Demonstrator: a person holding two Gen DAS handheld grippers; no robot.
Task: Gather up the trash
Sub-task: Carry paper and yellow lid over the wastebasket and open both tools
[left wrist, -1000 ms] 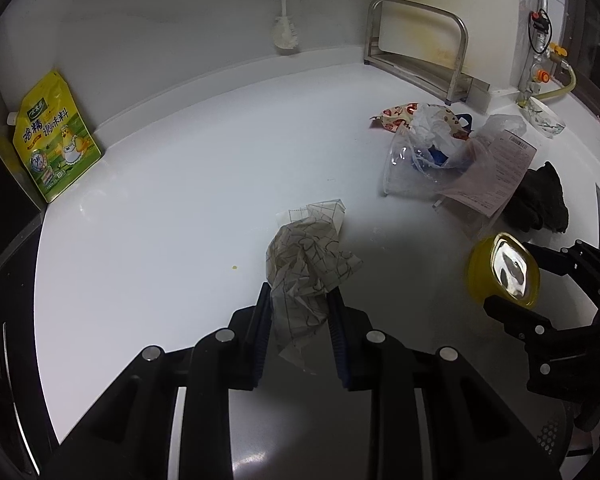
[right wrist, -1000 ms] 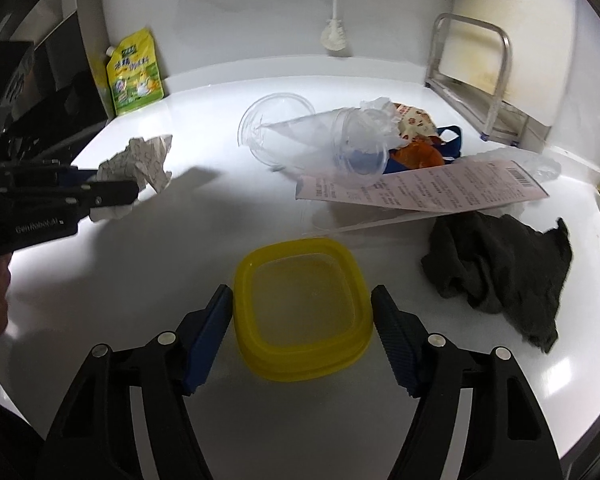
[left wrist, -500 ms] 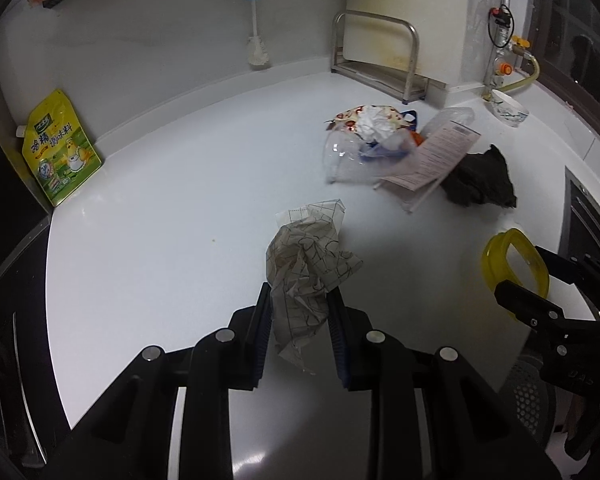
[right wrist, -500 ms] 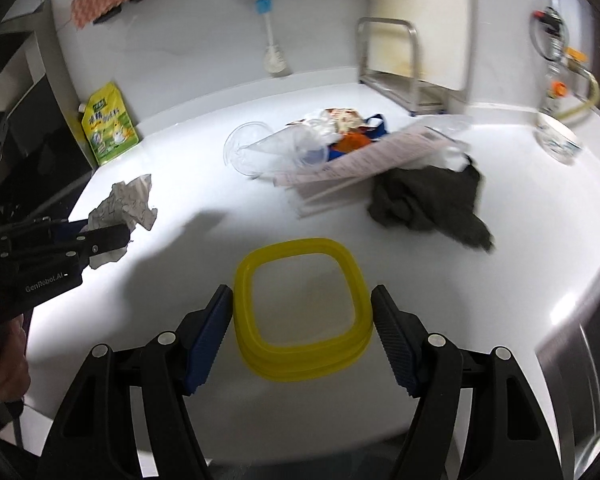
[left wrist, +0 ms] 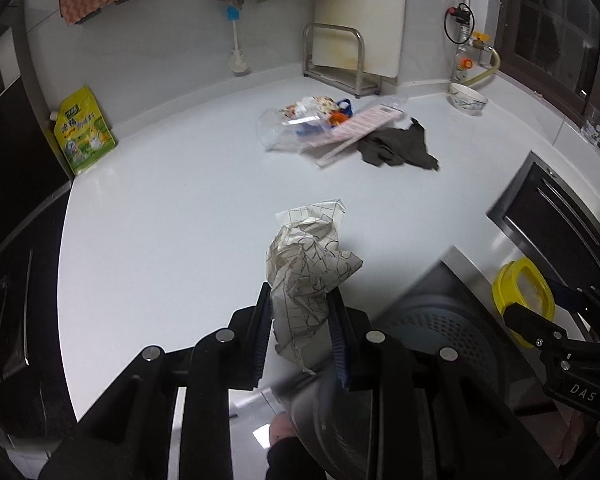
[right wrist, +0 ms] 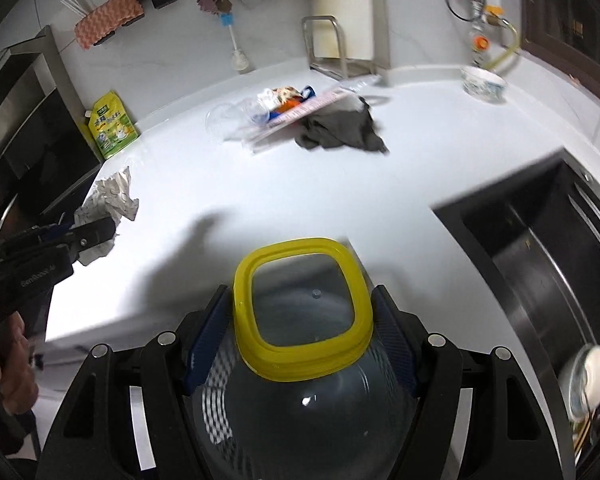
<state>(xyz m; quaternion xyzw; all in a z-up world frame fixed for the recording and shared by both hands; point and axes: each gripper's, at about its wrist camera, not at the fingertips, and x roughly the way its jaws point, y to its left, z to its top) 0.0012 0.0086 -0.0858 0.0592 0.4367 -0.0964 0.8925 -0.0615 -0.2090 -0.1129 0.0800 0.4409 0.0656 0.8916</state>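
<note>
Both claws now back past the worktop [left wrist: 180,208] edge, above a grey perforated bin [right wrist: 300,412] not in view a second ago. Left claw [left wrist: 300,328] clamped on crumpled paper [left wrist: 306,276]; right claw [right wrist: 302,330] clamped on yellow-rimmed lid [right wrist: 300,308], rolled since then. Drop looks next. Farther back, the litter pile [left wrist: 320,124] and dark cloth [left wrist: 396,148] lie uncollected, smaller than before.

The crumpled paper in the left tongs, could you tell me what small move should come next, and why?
Probably carry the crumpled paper a little further right, over the grey bin. The left tongs grip it above the counter's edge, with the bin's rim just beside them.
</note>
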